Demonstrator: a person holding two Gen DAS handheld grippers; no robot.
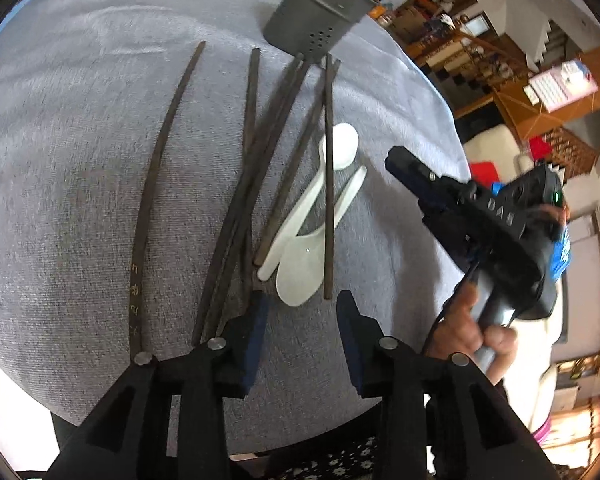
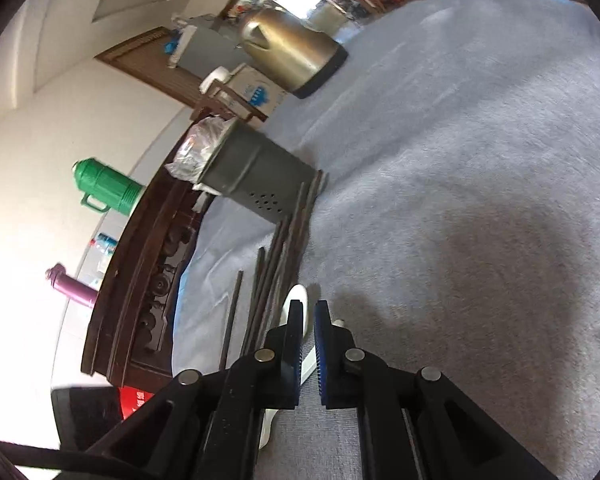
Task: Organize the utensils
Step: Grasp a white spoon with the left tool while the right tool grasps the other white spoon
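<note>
Several dark wooden chopsticks (image 1: 256, 168) lie fanned out on the grey cloth, pointing toward a grey perforated utensil holder (image 1: 314, 20). White plastic spoons (image 1: 304, 236) lie among them, partly under one chopstick. My left gripper (image 1: 302, 300) is open and empty, just short of the near spoon bowl. My right gripper (image 1: 396, 160) shows in the left wrist view, hovering right of the spoons. In the right wrist view my right gripper (image 2: 309, 308) has its jaws nearly closed with nothing between them, above a white spoon (image 2: 298, 300), beside the chopsticks (image 2: 284, 256) and holder (image 2: 256, 176).
A steel kettle (image 2: 296, 52) stands on the cloth beyond the holder. A dark wooden cabinet (image 2: 140, 280) with a green flask (image 2: 108, 188) and a purple bottle (image 2: 72, 288) runs along the table's left side. The cloth's edge (image 1: 440, 92) drops off to the right.
</note>
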